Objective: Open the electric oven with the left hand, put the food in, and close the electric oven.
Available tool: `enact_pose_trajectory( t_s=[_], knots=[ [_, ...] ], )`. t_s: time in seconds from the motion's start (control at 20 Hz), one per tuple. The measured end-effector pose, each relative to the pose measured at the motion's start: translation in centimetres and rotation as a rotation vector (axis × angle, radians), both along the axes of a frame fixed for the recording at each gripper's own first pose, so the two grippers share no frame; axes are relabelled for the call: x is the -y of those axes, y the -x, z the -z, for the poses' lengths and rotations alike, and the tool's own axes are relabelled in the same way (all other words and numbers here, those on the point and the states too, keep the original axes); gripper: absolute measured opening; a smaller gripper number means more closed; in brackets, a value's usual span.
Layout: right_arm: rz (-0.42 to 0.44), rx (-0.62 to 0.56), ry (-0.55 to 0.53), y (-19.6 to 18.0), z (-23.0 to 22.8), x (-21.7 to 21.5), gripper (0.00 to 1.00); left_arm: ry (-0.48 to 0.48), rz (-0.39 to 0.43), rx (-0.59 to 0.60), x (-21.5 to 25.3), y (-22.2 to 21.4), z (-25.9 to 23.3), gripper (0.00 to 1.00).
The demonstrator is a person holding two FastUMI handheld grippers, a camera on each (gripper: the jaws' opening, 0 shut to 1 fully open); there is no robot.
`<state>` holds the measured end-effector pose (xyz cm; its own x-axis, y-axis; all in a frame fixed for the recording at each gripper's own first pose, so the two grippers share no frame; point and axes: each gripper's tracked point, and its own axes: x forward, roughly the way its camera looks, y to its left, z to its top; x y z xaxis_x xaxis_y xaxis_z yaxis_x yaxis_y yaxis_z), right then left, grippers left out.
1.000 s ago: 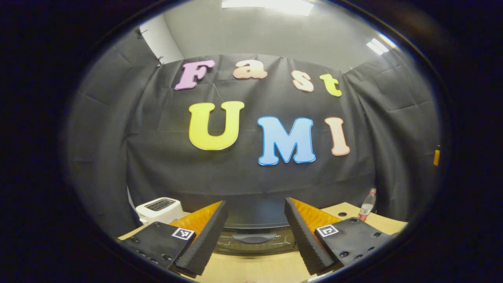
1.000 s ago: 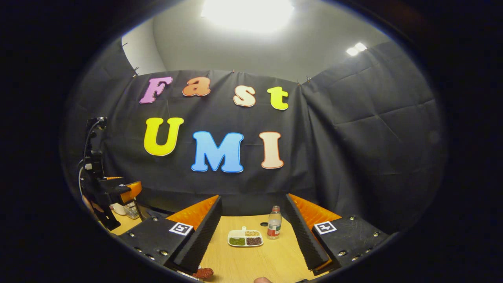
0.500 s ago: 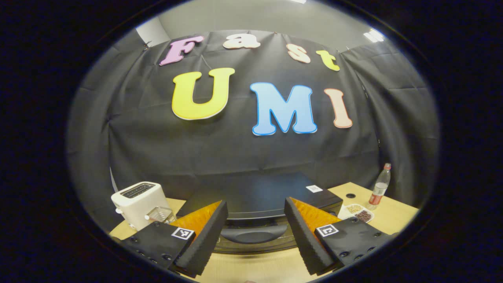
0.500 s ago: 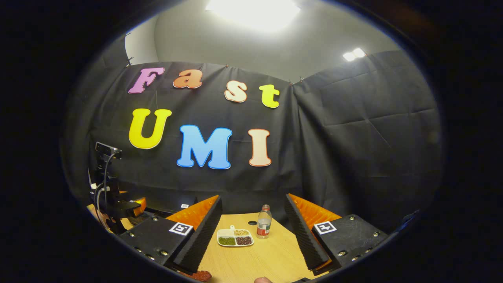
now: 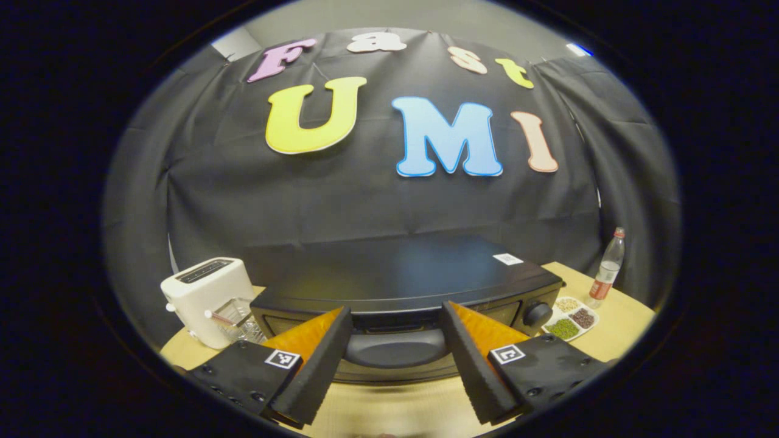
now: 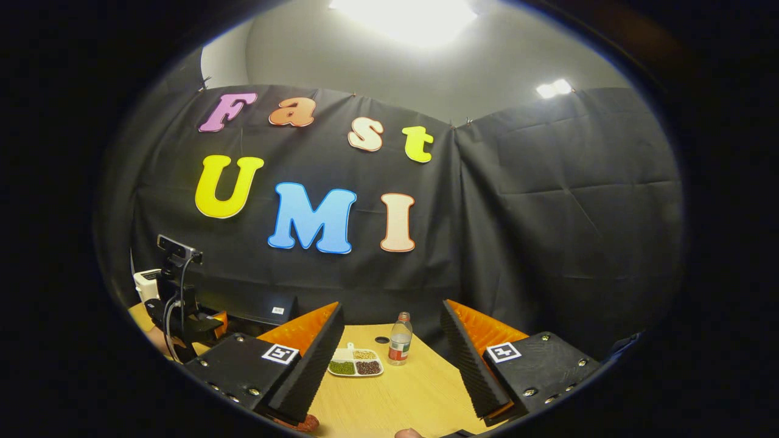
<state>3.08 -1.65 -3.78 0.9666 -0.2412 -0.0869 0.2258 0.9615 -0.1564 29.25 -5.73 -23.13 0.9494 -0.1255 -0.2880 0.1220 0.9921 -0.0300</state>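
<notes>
The black electric oven point(image 5: 401, 274) stands on the wooden table, its door shut. Its curved door handle point(image 5: 395, 348) lies straight ahead between the fingers of my left gripper point(image 5: 395, 311), which is open, close to the handle and holding nothing. In the right gripper view the oven's right end point(image 6: 268, 307) shows at the left, with the left gripper point(image 6: 188, 322) in front of it. My right gripper point(image 6: 392, 307) is open over the table point(image 6: 401, 395). A reddish piece of food point(image 6: 298, 423) lies at the bottom edge, partly hidden under the right gripper's left finger.
A white toaster point(image 5: 204, 295) and a clear glass point(image 5: 240, 316) stand left of the oven. To its right are a divided white tray of beans point(image 5: 569, 319) and a plastic bottle point(image 5: 608, 267). Tray point(image 6: 355, 363) and bottle point(image 6: 398, 347) lie ahead of the right gripper.
The left gripper has dropped and come closer to the oven, whose handle now sits between its fingers. The right gripper has shifted slightly; the tray and bottle drifted left in its view.
</notes>
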Motion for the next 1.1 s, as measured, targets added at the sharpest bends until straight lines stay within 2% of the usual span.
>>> enact_pose_trajectory(
  t_s=[0.25,0.3,0.35,0.45,0.5,0.6,0.8,0.95,1.0,1.1],
  knots=[
    [-0.029,0.000,0.001,0.0,-0.4,-0.2,0.96,0.001,-0.009,0.015,0.0,1.9,0.1,1.00],
    [-0.038,0.003,0.002,0.1,-0.4,-0.2,0.96,0.000,-0.010,0.022,-0.1,2.4,-0.1,0.97],
    [-0.046,0.002,0.003,0.1,-0.5,-0.2,0.96,-0.006,-0.010,0.014,-0.1,3.0,0.1,1.00],
    [-0.061,0.000,0.002,0.2,-0.4,-0.3,0.96,-0.009,-0.012,0.011,0.0,4.3,0.4,0.97],
    [-0.069,0.000,-0.001,0.3,-0.5,-0.3,0.96,-0.009,-0.013,0.011,0.0,4.9,0.6,1.00],
    [-0.081,0.000,-0.006,0.4,-0.4,-0.4,0.96,-0.017,-0.012,-0.001,-0.1,6.1,1.0,0.93],
    [-0.104,-0.003,-0.009,0.8,-0.4,-0.6,0.96,-0.030,-0.008,-0.025,0.0,8.1,2.0,1.00],
    [-0.118,-0.011,-0.011,1.1,-0.3,-0.8,0.96,-0.039,-0.009,-0.042,0.0,9.2,2.7,1.00],
    [-0.121,-0.014,-0.012,1.2,-0.2,-0.8,0.96,-0.043,-0.009,-0.048,0.0,9.6,3.1,0.97],
    [-0.124,-0.023,-0.015,1.5,0.1,-0.9,0.96,-0.052,-0.007,-0.061,0.0,10.5,3.8,1.00]
  ],
)
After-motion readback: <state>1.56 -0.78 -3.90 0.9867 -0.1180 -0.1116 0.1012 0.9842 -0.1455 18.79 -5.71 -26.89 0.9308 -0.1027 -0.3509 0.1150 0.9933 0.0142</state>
